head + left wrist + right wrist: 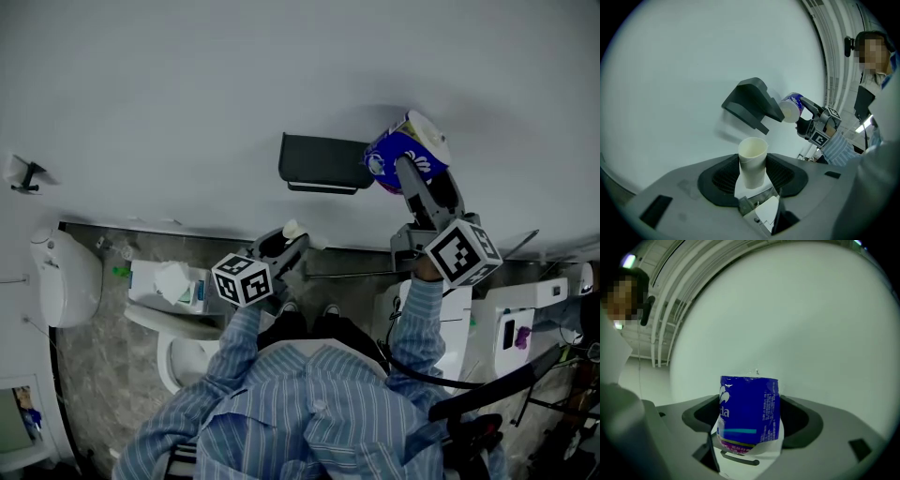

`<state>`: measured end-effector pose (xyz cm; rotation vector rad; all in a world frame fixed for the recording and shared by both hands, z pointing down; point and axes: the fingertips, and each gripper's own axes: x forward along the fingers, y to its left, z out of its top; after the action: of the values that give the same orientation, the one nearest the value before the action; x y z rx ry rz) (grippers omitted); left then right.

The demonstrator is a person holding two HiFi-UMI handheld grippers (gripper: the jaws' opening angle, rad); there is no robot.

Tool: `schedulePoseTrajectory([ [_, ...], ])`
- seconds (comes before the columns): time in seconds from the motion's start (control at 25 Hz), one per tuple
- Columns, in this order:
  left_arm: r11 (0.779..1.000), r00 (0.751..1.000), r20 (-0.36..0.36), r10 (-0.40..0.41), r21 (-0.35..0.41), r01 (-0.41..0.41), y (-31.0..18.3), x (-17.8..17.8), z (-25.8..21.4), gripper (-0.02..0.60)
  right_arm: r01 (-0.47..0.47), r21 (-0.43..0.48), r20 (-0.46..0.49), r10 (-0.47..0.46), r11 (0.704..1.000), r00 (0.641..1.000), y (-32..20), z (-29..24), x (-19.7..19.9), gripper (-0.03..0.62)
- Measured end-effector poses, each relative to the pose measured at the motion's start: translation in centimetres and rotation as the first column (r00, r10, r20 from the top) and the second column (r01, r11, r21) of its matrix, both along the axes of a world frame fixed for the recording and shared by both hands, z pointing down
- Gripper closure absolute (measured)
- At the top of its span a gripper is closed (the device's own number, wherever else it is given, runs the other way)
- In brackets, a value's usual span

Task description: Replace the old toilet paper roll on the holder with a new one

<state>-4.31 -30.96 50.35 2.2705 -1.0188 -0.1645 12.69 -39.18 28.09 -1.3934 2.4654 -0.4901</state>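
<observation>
- Two tongs, both loaded: my left tongs [284, 242] clamp one empty cream cardboard core [753, 157].
- My right tongs [405, 167] clamp one blue-wrapped new toilet paper roll [749, 408], just beside the right end of the one dark grey plastic wall holder [322, 161].
- Risk: the slick wrapper may let it slip when it bumps that end.

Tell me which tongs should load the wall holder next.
Right. The right tongs grip the blue-wrapped new roll close beside the dark holder. The left tongs hold only the bare cardboard tube, lower and farther from it.
</observation>
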Motion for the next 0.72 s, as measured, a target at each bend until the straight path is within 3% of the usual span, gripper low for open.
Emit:
schedulePoseTrajectory([
  [0.36,1.000,1.000,0.014,0.018,-0.007,-0.018,-0.4,0.8,0.2,0.405,-0.056,-0.109,0.192,0.076,0.992,0.978,0.2,3.3,5.9,0.191],
  [0.52,1.000,1.000,0.016,0.018,-0.012,-0.017,-0.5,0.1,0.6,0.405,-0.025,-0.178,0.299,0.079,0.984,0.951,0.4,6.3,6.0,0.191],
  [0.72,1.000,1.000,0.027,0.016,-0.019,-0.015,-0.6,0.5,0.4,0.405,0.019,-0.250,0.354,0.072,0.968,0.932,0.0,9.5,6.1,0.191],
])
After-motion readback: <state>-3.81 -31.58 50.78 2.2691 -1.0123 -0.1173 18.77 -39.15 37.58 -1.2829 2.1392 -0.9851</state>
